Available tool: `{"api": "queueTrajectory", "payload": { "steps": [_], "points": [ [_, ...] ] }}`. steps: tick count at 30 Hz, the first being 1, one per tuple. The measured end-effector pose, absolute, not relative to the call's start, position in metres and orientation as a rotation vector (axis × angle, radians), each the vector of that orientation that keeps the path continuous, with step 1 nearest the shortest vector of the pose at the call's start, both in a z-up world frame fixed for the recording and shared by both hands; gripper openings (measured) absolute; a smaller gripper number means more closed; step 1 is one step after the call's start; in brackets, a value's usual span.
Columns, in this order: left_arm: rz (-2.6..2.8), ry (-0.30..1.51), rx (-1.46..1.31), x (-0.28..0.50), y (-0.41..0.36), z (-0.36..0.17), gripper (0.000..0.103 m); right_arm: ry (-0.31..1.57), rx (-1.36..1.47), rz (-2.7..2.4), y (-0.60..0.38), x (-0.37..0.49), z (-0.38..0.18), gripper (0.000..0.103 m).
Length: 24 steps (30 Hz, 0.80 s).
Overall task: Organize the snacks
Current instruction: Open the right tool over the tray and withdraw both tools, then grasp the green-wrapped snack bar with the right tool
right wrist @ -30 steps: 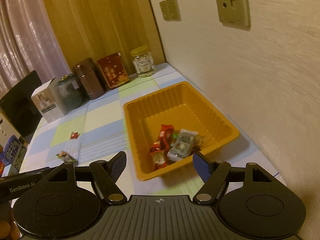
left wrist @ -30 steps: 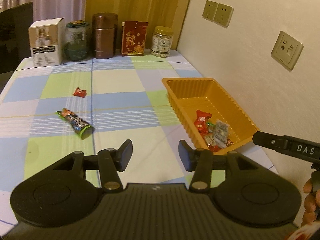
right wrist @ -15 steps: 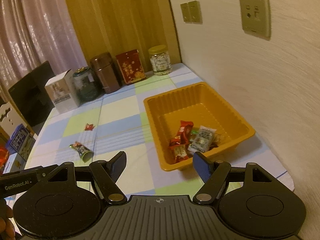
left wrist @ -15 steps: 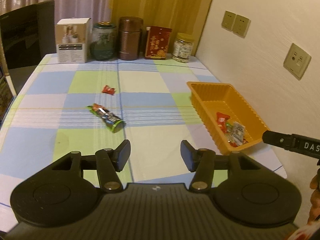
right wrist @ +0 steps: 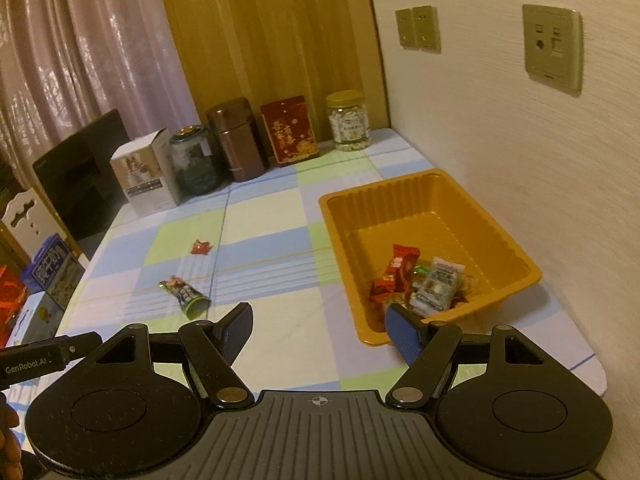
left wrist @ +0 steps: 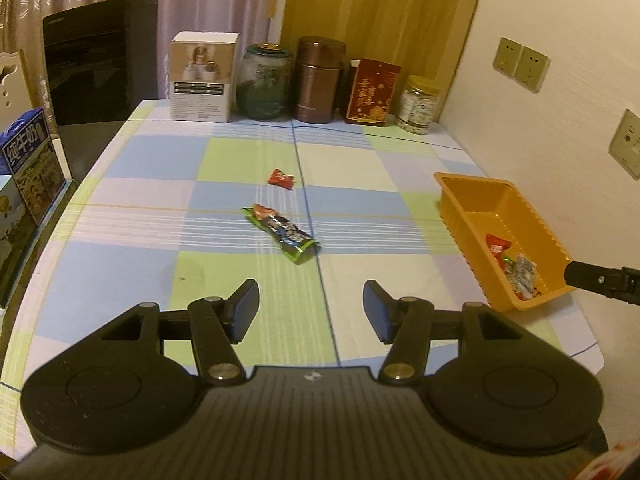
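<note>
**Ana:** Snacks first: how many are put away?

**Ben:** A small heap lies in the near end of the orange tray (right wrist: pixel 428 216), which stands on the checked tablecloth (left wrist: pixel 224 280) against the wall. I can pick out a red packet (right wrist: pixel 400 266) and a pale one (right wrist: pixel 438 286); the rest overlap too much to count.

**Ana:** And what's left out?

**Ben:** Two things, by my reckoning: a long green-ended snack bar (left wrist: pixel 282 234) in the middle of the table, and a small red candy (left wrist: pixel 281 178) just beyond it. Both are well apart from the tray, so I'd call the job mostly done (if those jars and boxes at the back don't count).

**Ana:** The tools?

**Ben:** Left gripper (left wrist: pixel 310 310) spread wide, holding nothing, hovering over the near table with the bar ahead of it. Right gripper (right wrist: pixel 318 328) also wide and empty, near the tray's front corner.

**Ana:** Anything unclear?

**Ben:** The printing on the wrappers is too small to read. The tray's near corner is covered by a right finger in the right view, and the left view shows only a tip of the right tool at the frame edge.
</note>
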<state>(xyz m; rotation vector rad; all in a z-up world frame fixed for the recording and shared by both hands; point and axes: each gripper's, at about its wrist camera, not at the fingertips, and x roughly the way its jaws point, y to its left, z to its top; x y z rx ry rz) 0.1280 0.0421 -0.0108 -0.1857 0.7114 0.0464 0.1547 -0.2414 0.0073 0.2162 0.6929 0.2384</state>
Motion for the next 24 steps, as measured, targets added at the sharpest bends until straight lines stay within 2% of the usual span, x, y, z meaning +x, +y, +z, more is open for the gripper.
{"api": "queueTrajectory", "payload": {
  "steps": [24],
  "points": [
    [0.078, 0.732, -0.179, 0.153, 0.089, -0.031, 0.057, 0.711, 0.126, 0.351, -0.167, 0.191, -0.010, 0.073]
  ]
}}
